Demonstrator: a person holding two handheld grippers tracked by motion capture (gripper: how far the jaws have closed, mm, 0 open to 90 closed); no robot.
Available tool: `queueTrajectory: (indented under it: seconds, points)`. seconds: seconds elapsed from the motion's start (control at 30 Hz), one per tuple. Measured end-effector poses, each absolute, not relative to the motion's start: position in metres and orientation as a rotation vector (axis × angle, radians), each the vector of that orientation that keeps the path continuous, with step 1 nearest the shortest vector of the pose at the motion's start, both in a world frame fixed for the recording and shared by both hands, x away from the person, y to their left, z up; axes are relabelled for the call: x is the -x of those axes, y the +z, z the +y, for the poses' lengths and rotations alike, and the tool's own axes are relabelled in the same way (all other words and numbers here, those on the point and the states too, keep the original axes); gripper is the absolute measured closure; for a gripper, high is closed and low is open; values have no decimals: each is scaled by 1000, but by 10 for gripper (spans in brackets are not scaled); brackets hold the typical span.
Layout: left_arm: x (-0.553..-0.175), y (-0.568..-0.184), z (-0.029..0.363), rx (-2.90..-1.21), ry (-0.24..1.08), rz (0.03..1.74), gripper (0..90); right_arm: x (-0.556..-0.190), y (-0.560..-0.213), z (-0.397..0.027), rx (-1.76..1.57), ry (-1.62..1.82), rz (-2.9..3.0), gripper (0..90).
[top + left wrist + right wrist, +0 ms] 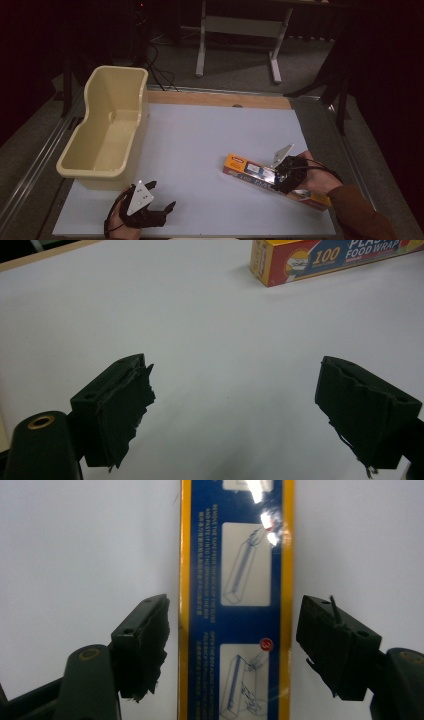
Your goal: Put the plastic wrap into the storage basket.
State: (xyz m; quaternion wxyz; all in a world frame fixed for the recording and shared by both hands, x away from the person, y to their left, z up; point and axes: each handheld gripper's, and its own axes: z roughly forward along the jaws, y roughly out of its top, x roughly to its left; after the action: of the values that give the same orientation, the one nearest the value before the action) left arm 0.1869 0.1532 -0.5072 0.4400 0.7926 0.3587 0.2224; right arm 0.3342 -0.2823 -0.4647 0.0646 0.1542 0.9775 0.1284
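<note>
A long yellow and blue box of plastic food wrap (pixel 250 171) lies flat on the white table at the right. My right gripper (pixel 286 175) is over its middle, and its jaws stand open on either side of the box (pixel 235 600), with a small gap at each side. My left gripper (pixel 162 196) rests near the table's front edge at the left, open, with nothing between its fingers (pixel 125 405). The box's end (pixel 325 260) shows far ahead in the left gripper view.
A cream plastic tub (pixel 107 127) stands at the table's left side, its inside bare. A wooden strip (pixel 220 100) runs along the table's far edge. A white desk frame (pixel 240 30) stands on the floor beyond.
</note>
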Motion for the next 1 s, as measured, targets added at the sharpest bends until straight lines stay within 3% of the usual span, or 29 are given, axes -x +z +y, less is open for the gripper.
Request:
queueTrajectory:
  seconds: [0.4,1.0]
  points:
    - [-188,-508,153,-1975,552,905,145,-346,-488,-264,-415,185,3038,282]
    - [-188,-508,154,-1971,551,908,148,-359,-497,-252,-474,41,3101,395]
